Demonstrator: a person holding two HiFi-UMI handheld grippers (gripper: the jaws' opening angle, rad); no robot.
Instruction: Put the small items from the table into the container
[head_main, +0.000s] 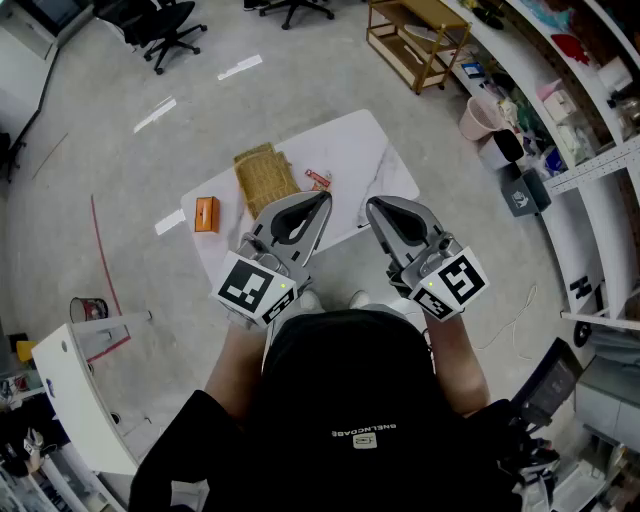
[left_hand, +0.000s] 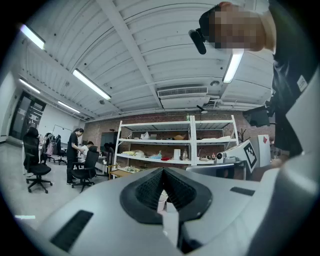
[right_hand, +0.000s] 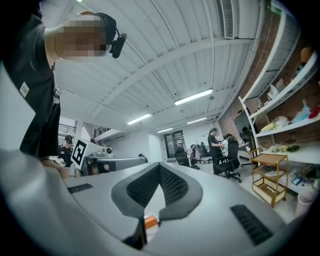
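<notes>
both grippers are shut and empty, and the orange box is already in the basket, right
Not quite. The head view shows the orange box on the table, left of the basket, not in it. The left gripper and right gripper are shut and empty.

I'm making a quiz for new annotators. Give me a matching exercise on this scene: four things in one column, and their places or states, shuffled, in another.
Things:
1. small orange box
2. tan woven basket
3. small red-and-white packet
4. left gripper

Places or states:
A. jaws together, nothing between them
B. near the left corner of the white table
C. just right of the basket
D. between the box and the packet

Pairs: 1-B, 2-D, 3-C, 4-A
</notes>
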